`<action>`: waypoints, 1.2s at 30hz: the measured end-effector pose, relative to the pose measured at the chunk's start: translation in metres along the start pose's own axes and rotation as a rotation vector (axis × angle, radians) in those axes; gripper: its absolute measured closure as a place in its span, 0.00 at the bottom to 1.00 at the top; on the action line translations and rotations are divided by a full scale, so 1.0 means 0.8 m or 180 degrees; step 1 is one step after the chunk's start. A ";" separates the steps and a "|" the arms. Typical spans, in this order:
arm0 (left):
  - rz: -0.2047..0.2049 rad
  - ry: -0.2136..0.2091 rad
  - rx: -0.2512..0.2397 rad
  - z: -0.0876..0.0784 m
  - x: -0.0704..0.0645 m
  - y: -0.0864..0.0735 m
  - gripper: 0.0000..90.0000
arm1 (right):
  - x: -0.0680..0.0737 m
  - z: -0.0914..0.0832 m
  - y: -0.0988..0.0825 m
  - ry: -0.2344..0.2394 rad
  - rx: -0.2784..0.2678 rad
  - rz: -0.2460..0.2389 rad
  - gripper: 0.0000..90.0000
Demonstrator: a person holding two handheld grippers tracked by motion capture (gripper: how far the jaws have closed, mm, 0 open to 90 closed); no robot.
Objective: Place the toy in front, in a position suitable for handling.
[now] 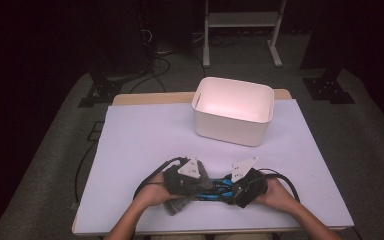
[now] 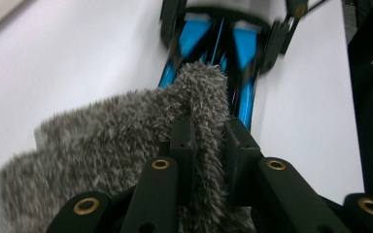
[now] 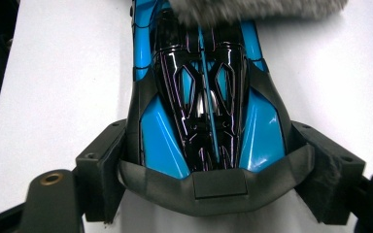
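1. The toy car (image 3: 206,111), blue and black, lies on the white sheet (image 1: 140,140) near the table's front edge, at about 6 o'clock from the white bin (image 1: 232,117) and well apart from it. It sits between the two grippers.

2. The right gripper (image 3: 209,174) clamps one end of the car: its jaws press on both flanks, at 3 and 9 o'clock of the body in the right gripper view. This hold looks like the anchor and should stay firm and level.

3. The left gripper (image 2: 209,145) has its jaws pinched together on a fold of the grey cloth (image 2: 126,141). The fuzzy fold stands up between the pads and reaches over the car's far end at 12 o'clock in the left gripper view.

4. The step appears to be wiping the car with the cloth. To do it well, the left gripper should drag the cloth along the car's length, towards the right gripper, with light downward pressure.

5. The pinch is narrow, so the cloth could slip out; short strokes are safer.

6. The left jaws should stay clear of the glossy shell, so that the cloth alone touches it.
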State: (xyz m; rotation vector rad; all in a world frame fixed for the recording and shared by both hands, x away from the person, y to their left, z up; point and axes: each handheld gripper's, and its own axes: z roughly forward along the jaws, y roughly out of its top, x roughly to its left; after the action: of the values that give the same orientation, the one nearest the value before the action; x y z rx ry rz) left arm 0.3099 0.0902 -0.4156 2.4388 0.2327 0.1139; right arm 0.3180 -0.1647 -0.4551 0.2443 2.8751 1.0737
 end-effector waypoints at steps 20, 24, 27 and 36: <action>0.0260 -0.0224 -0.0101 0.028 -0.006 0.062 0.86 | 0.001 0.000 -0.001 -0.0003 -0.0015 0.0016 0.24; 0.0279 -0.0253 -0.0041 0.033 -0.006 0.063 0.86 | 0.001 0.000 -0.001 -0.0005 -0.0017 0.0010 0.24; 0.0197 -0.0286 -0.0069 0.032 -0.001 0.055 0.86 | 0.001 0.000 -0.001 -0.0003 -0.0017 0.0007 0.24; 0.0070 -0.0146 0.0039 0.008 0.009 0.021 0.86 | 0.000 0.000 -0.002 0.0003 -0.0028 -0.0006 0.24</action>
State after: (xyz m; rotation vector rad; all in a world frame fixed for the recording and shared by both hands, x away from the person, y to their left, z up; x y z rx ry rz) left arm 0.3201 0.0746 -0.4096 2.4537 0.1866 0.0662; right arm 0.3177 -0.1657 -0.4559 0.2404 2.8703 1.0860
